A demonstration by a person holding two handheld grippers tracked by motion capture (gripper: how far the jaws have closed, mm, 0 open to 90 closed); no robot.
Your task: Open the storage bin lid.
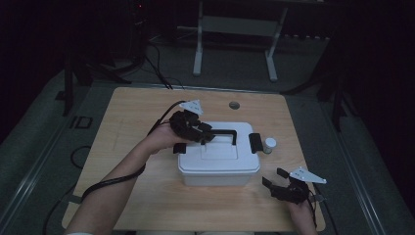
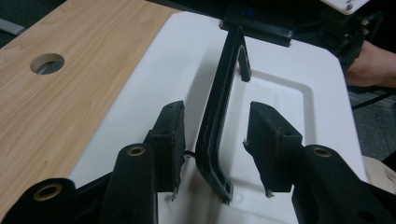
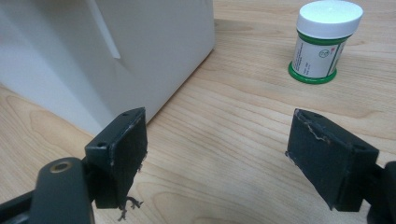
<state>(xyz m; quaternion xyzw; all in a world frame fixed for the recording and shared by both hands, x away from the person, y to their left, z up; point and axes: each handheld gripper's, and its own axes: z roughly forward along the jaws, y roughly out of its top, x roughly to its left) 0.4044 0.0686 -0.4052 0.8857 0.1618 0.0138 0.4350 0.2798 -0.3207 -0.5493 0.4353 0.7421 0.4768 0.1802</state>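
Note:
A white plastic box (image 1: 219,169) with a lid stands mid-table. Its black carrying handle (image 1: 224,132) is tilted up off the lid, and a black latch sits at each end, left (image 1: 179,148) and right (image 1: 255,142). My left gripper (image 1: 209,135) is over the lid. In the left gripper view it (image 2: 215,126) is open, its jaws straddling the handle (image 2: 219,107) with a gap on each side. My right gripper (image 1: 274,177) rests low by the box's front right corner, open and holding nothing (image 3: 219,135). The box wall (image 3: 140,42) is just to its left.
A small jar (image 1: 269,145) with a white cap and green label (image 3: 323,42) stands on the wood just right of the box. A round cable hole (image 1: 234,105) lies in the table behind the box. Bare wood runs along the front and left edges.

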